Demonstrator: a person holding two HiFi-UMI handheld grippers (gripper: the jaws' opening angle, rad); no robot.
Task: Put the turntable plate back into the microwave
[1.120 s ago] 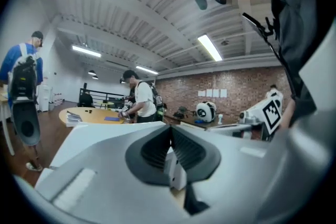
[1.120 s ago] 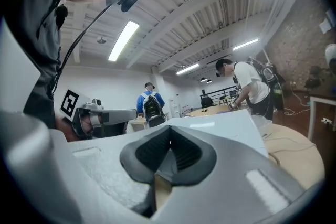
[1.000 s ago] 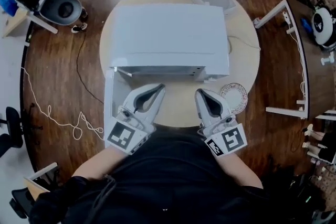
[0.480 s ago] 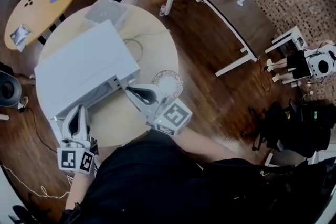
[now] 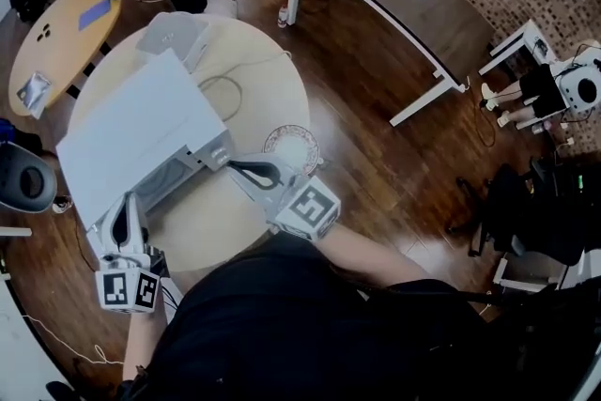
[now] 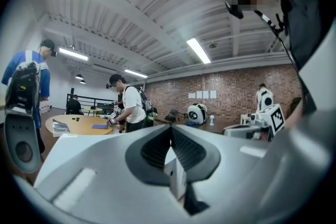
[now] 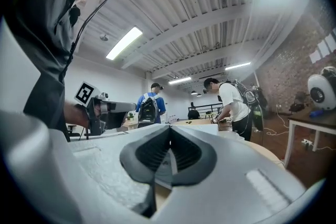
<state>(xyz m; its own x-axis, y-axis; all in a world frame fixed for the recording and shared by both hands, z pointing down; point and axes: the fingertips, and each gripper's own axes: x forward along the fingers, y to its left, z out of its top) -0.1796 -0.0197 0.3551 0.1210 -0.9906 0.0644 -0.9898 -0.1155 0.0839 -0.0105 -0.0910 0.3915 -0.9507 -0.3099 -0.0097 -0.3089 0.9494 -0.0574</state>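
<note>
The left gripper (image 5: 121, 206) (image 6: 170, 130) is held with its jaws pressed together; nothing is pinched between them. The right gripper (image 5: 235, 166) (image 7: 169, 143) is likewise closed tip to tip and carries nothing. Each gripper is held by one of the person's hands, and the marker cube is seen at the rear of each body.

Directly ahead of both sets of tips the microwave (image 5: 141, 131) is found, standing on the round table (image 5: 268, 75). The left gripper is positioned at the left end of the microwave front, and the right gripper is positioned at the right front corner, its tips close to the casing. Contact with the casing cannot be confirmed.

The turntable plate (image 5: 292, 148) is located outside the microwave. It lies flat on the round table, just beside the right gripper, on that gripper's right flank and apart from the left gripper.

Beyond the microwave, on the far part of the table, a grey box (image 5: 175, 37) is placed. A loose cable (image 5: 228, 87) is routed across the tabletop beside the microwave.
</note>
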